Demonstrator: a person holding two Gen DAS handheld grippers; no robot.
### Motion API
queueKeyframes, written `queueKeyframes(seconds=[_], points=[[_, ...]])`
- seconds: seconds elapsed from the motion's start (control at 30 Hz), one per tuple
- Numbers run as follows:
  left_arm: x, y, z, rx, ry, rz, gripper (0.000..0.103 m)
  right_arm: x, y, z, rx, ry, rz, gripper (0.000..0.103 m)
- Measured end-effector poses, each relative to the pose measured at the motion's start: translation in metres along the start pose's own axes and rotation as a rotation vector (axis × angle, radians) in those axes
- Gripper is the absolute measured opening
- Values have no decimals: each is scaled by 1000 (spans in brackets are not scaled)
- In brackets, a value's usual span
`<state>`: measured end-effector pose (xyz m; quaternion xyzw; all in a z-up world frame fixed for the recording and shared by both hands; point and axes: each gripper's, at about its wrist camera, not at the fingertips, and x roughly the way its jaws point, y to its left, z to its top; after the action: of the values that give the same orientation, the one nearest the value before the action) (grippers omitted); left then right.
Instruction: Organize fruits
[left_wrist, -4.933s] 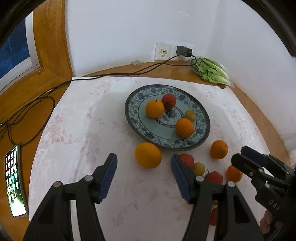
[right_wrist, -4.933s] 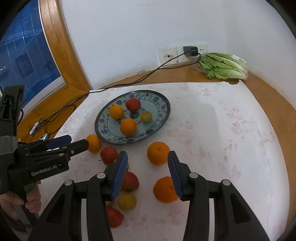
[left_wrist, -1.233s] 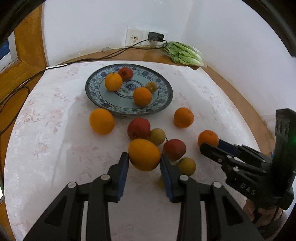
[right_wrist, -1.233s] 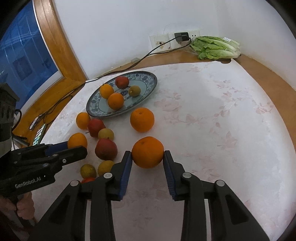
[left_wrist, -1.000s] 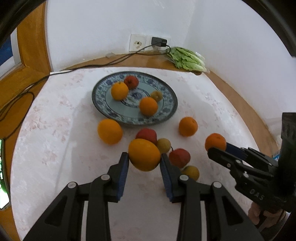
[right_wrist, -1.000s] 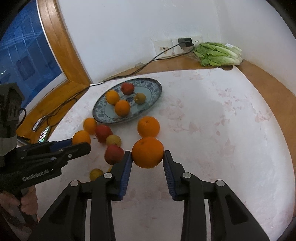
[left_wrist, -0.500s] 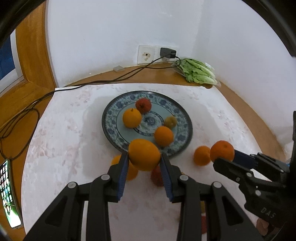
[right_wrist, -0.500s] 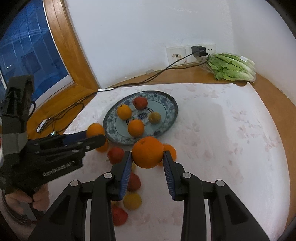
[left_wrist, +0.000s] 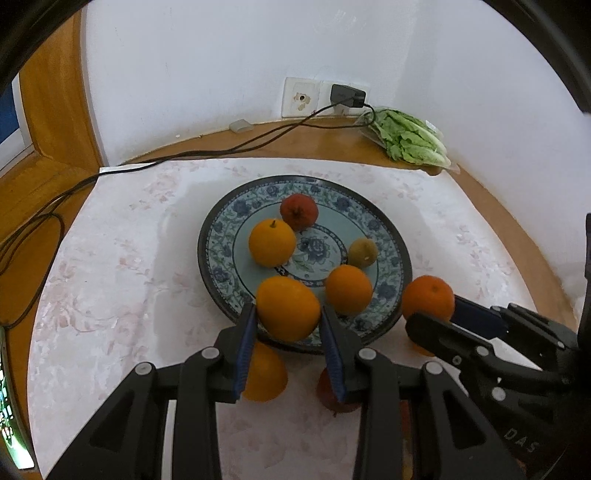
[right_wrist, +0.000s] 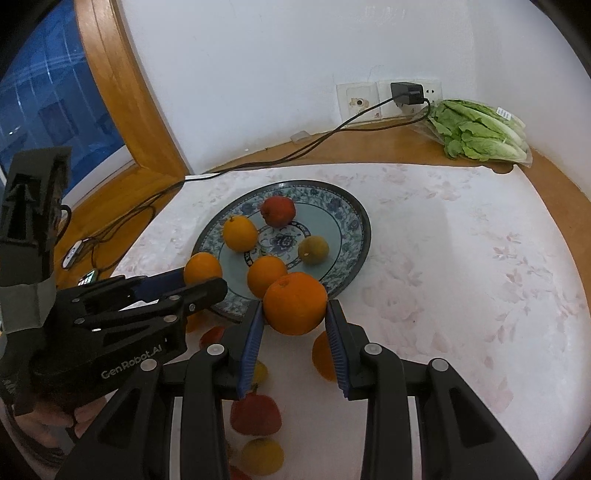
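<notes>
My left gripper (left_wrist: 289, 322) is shut on an orange (left_wrist: 288, 308) and holds it above the near rim of the blue patterned plate (left_wrist: 391, 240). My right gripper (right_wrist: 295, 318) is shut on another orange (right_wrist: 295, 302), raised over the plate's (right_wrist: 351, 210) near right rim. The plate holds two oranges (left_wrist: 272, 242) (left_wrist: 348, 288), a red apple (left_wrist: 298, 212) and a small yellow-green fruit (left_wrist: 363, 252). In the left wrist view the right gripper's orange (left_wrist: 427, 300) shows at right. More fruits lie on the cloth below the grippers, partly hidden: an orange (left_wrist: 264, 374), a red apple (right_wrist: 255, 413), a yellow fruit (right_wrist: 263, 455).
A bag of lettuce (right_wrist: 476, 129) lies on the wooden ledge at back right. A charger (right_wrist: 406, 92) is plugged into the wall socket, its cable (left_wrist: 221, 149) running left over the ledge. A phone (left_wrist: 9, 413) lies at the left edge. The white floral cloth (right_wrist: 480, 277) covers the table.
Both grippers, each holding its orange, have moved forward and nearer the plate; the oranges now hang over its near rim. The loose fruits have dropped below the fingers.
</notes>
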<state>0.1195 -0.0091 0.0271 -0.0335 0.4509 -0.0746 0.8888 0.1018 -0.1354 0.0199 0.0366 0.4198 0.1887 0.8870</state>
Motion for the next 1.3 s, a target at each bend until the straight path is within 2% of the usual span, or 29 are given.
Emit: queueKeyframes(seconds=[0.4, 0.53, 0.63, 0.73, 1.3], points=[[0, 0, 1, 9, -12, 5, 37, 7, 1, 0, -11, 2, -18, 36], [-5, 0, 2, 6, -20, 7, 48, 4, 1, 0, -9, -5, -13, 39], [-9, 2, 2, 2, -23, 8, 52, -1, 0, 1, -2, -25, -18, 45], [-14, 4, 0, -4, -25, 9, 55, -7, -3, 0, 3, -38, -18, 46], [-34, 13, -17, -46, -17, -4, 60, -26, -26, -17, 54, -47, -30, 46]])
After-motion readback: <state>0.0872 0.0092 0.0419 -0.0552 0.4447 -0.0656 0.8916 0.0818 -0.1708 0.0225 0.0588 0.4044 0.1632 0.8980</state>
